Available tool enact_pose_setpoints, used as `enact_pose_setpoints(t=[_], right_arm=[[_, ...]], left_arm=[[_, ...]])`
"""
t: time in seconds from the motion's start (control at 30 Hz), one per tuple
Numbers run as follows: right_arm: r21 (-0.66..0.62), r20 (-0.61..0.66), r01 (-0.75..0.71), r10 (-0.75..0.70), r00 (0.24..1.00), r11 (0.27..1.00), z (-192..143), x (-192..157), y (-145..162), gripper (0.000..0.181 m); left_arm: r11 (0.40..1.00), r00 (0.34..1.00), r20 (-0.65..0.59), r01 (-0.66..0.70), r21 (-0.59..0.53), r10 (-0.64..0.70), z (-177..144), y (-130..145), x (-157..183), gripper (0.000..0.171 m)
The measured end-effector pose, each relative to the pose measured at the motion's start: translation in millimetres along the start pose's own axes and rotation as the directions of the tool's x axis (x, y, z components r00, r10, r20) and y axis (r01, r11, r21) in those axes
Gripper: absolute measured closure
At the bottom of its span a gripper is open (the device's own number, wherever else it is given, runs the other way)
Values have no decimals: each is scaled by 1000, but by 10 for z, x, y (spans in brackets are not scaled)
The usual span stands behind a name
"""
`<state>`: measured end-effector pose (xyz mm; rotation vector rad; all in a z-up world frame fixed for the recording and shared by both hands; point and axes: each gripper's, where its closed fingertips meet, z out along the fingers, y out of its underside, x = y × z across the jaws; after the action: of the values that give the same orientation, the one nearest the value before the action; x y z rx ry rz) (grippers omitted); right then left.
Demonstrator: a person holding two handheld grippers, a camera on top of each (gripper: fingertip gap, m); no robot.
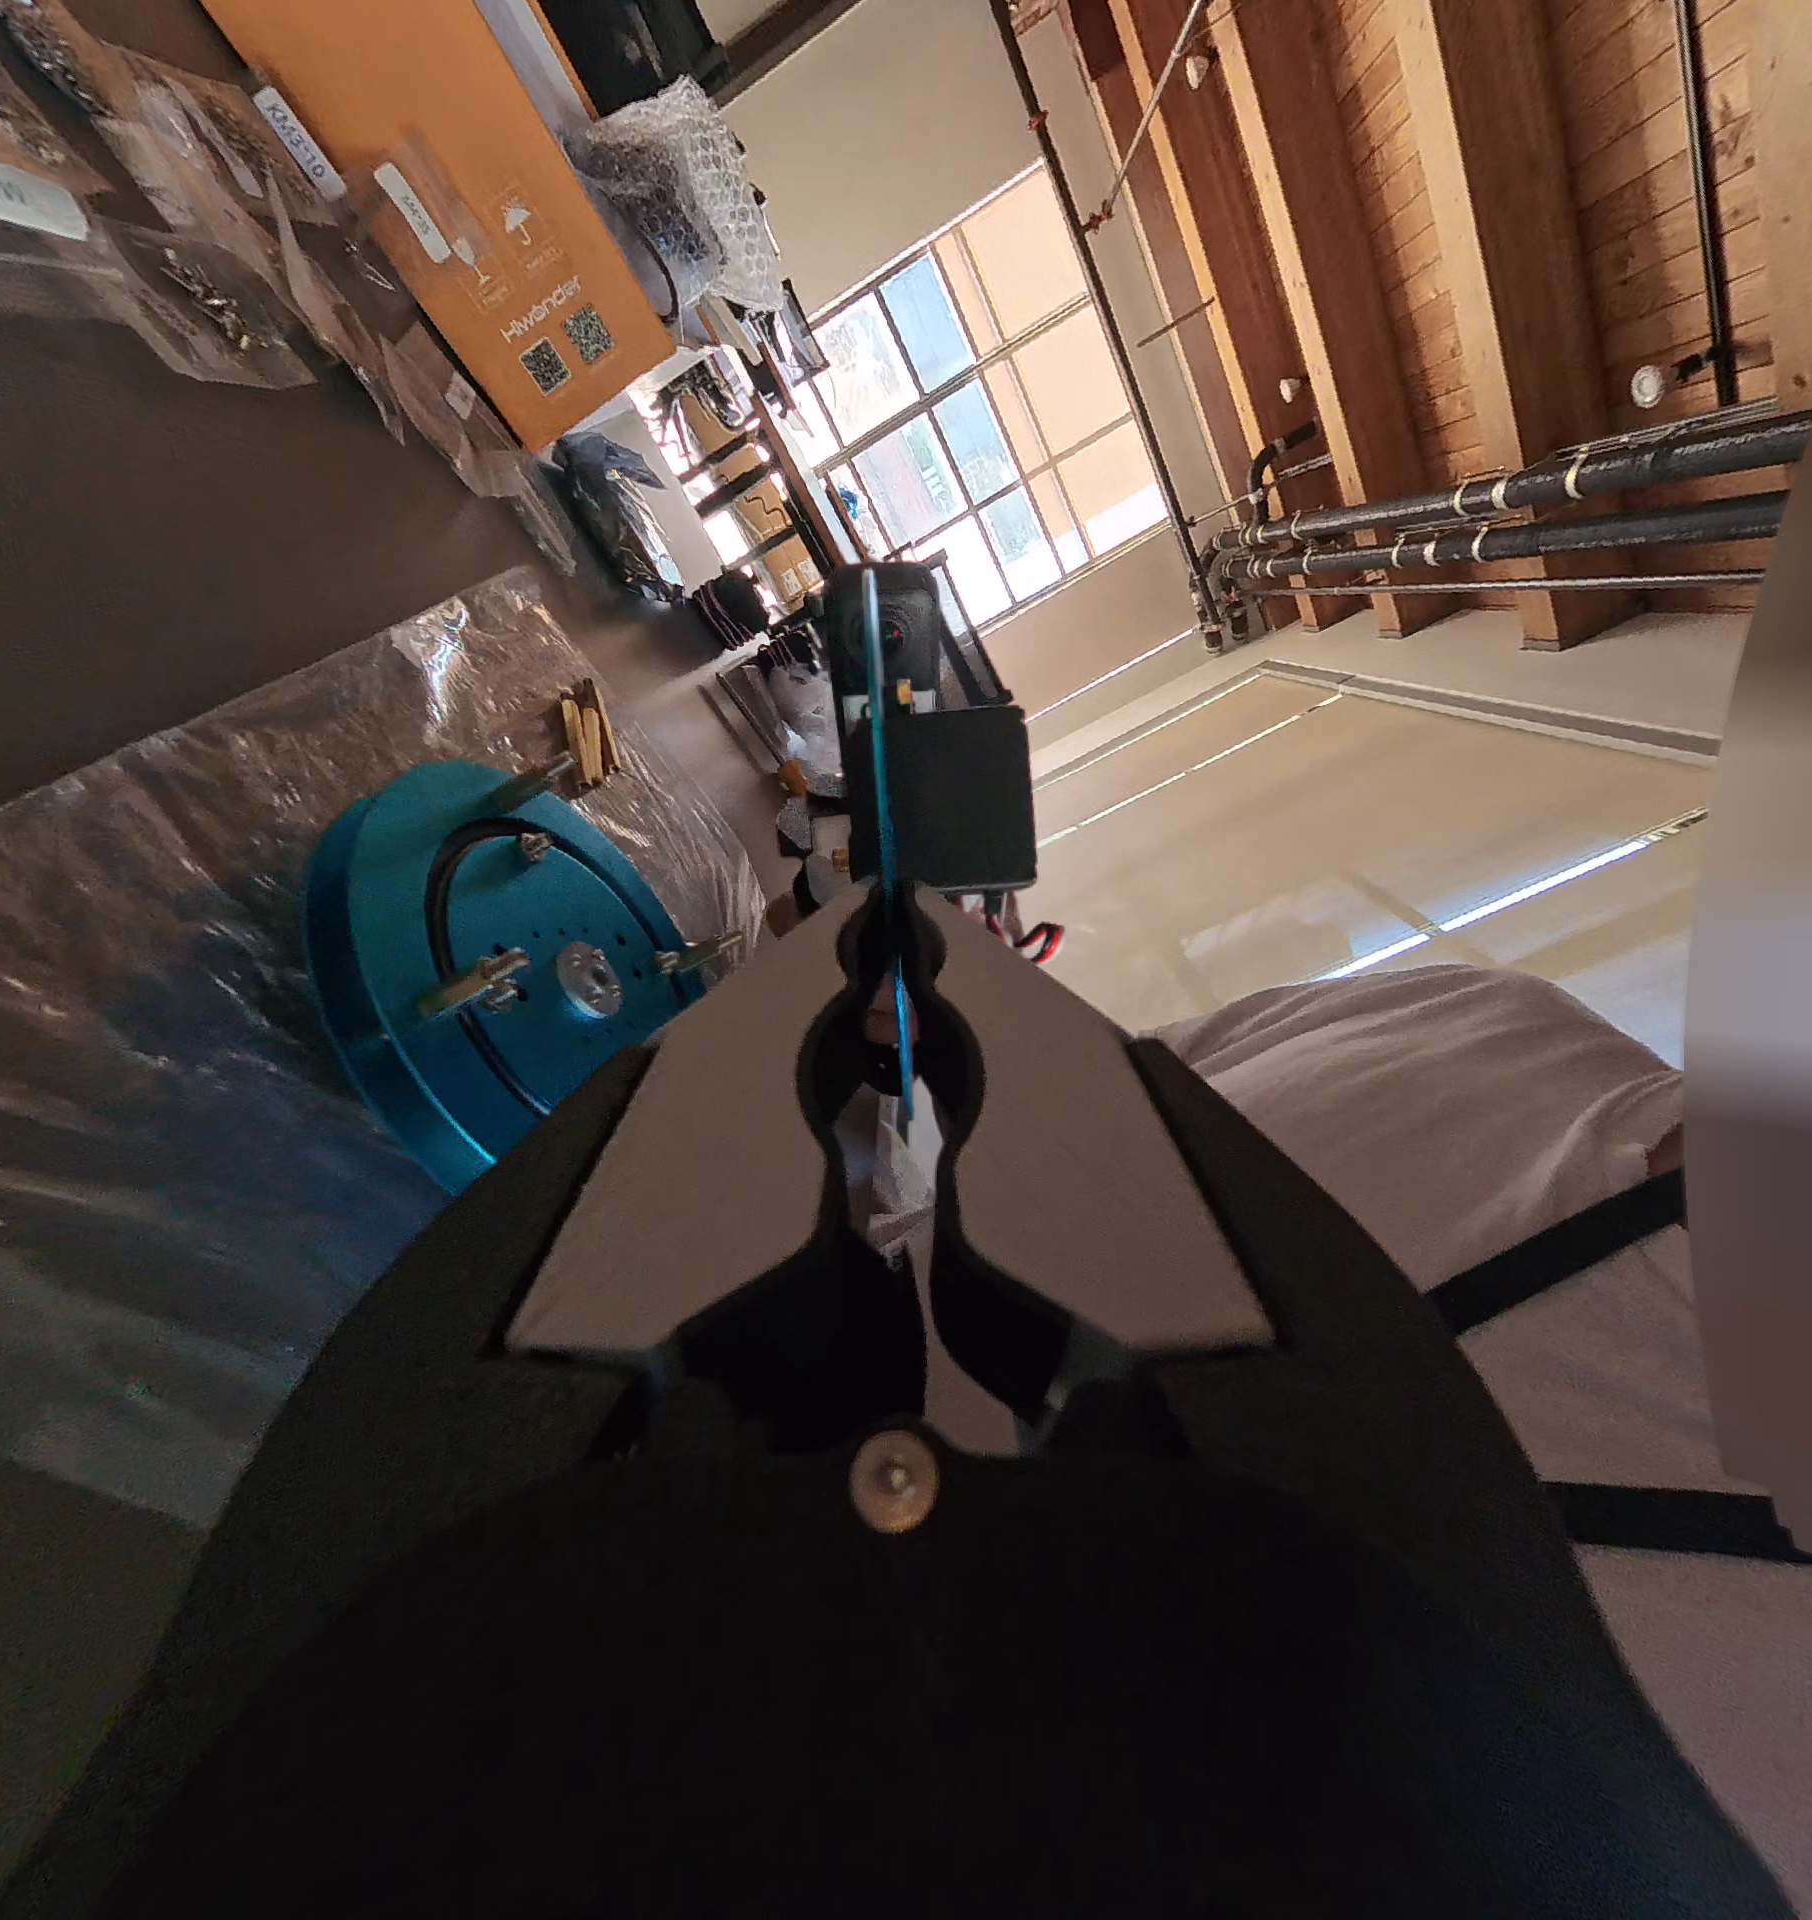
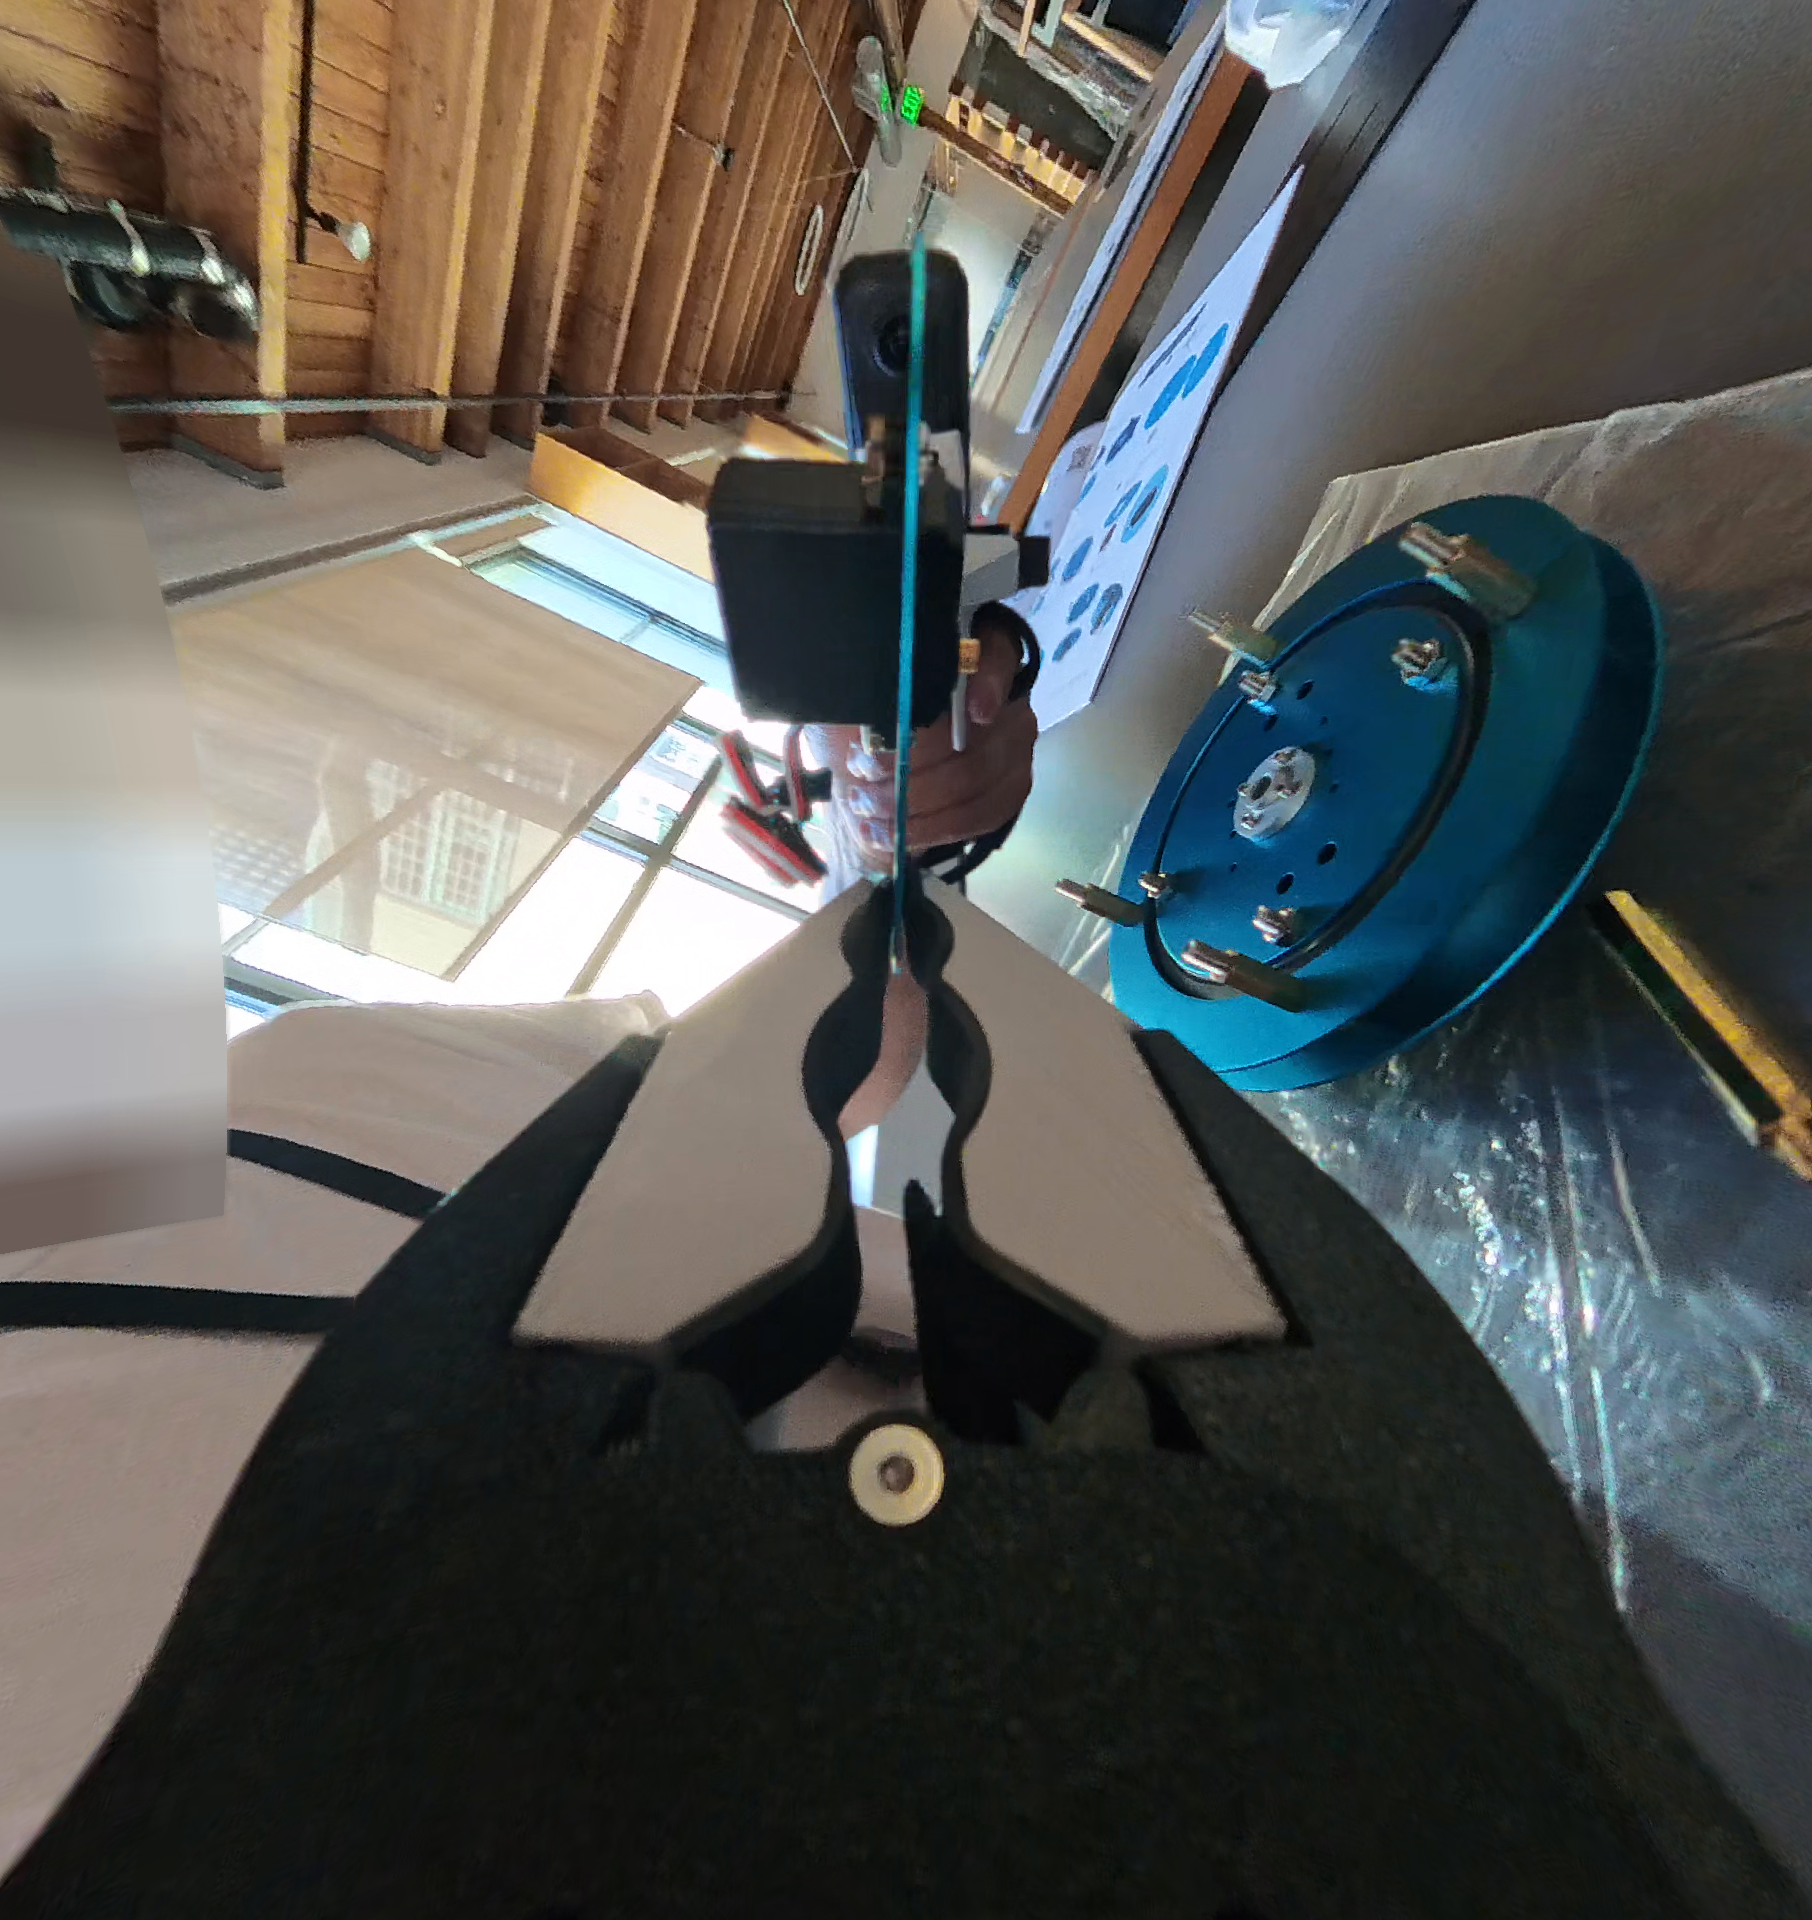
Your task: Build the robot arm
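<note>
My left gripper (image 1: 889, 914) is shut on the edge of a thin blue plate (image 1: 886, 769), seen edge-on and held up in the air. A black servo box (image 1: 949, 800) is fixed to the plate's right face, with red and black wires (image 1: 1037, 940) hanging from it. My right gripper (image 2: 897, 914) is shut on the opposite edge of the same blue plate (image 2: 910, 582), with the servo box (image 2: 819, 613) on the plate's left face. Each view shows the other gripper's camera beyond the plate. A round blue disc (image 1: 445, 966) with metal standoffs lies on a plastic bag; it also shows in the right wrist view (image 2: 1401, 810).
An orange cardboard box (image 1: 445, 197) and bags of small screws (image 1: 206, 301) sit at the table's far side. Loose brass standoffs (image 1: 590, 727) lie beside the disc. A printed sheet (image 2: 1141, 499) lies farther along the table. A hand (image 2: 969, 779) grips the other tool. There is about 7 cm between the tips of the two grippers.
</note>
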<state>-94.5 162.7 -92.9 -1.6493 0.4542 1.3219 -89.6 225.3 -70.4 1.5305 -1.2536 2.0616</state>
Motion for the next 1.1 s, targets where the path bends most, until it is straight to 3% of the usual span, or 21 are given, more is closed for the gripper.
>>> enact_pose_setpoints(t=[0.07, 0.2, 0.33, 0.47, 0.6, 0.67, 0.9, 1.1], right_arm=[[-41, -26, 76, -77, 997, 996, 15, -7, 22, 181], [-98, -50, 159, -164, 985, 982, -116, -80, -70, 159], [-103, -55, 177, -183, 982, 979, -186, -126, -223, 158], [-218, -38, 168, -180, 983, 961, -9, -97, -138, 157], [-273, 19, 133, -133, 991, 953, 181, -130, -50, 170], [-276, 9, 121, -124, 992, 953, 230, -78, -36, 180], [-299, -35, 89, -104, 994, 950, 328, 19, 164, 181], [-132, 2, 65, -65, 998, 989, 265, -95, 15, 181]], left_arm=[[1000, 999, -28, 17, 1, -17, -41, 37, 45, 171], [998, 998, -33, 47, 39, -45, -148, 115, 32, 171], [996, 997, -53, 52, 77, -48, -237, 212, 60, 171], [996, 996, -78, 52, 77, -46, -297, 281, 111, 171], [998, 998, -64, 30, 60, -26, -354, 309, 118, 171], [998, 999, -50, 20, 51, -18, -363, 305, 109, 171], [999, 1000, -5, -29, -12, 29, -287, 99, 51, 171], [996, 997, -70, -33, -83, 27, -152, -76, 112, 171]])
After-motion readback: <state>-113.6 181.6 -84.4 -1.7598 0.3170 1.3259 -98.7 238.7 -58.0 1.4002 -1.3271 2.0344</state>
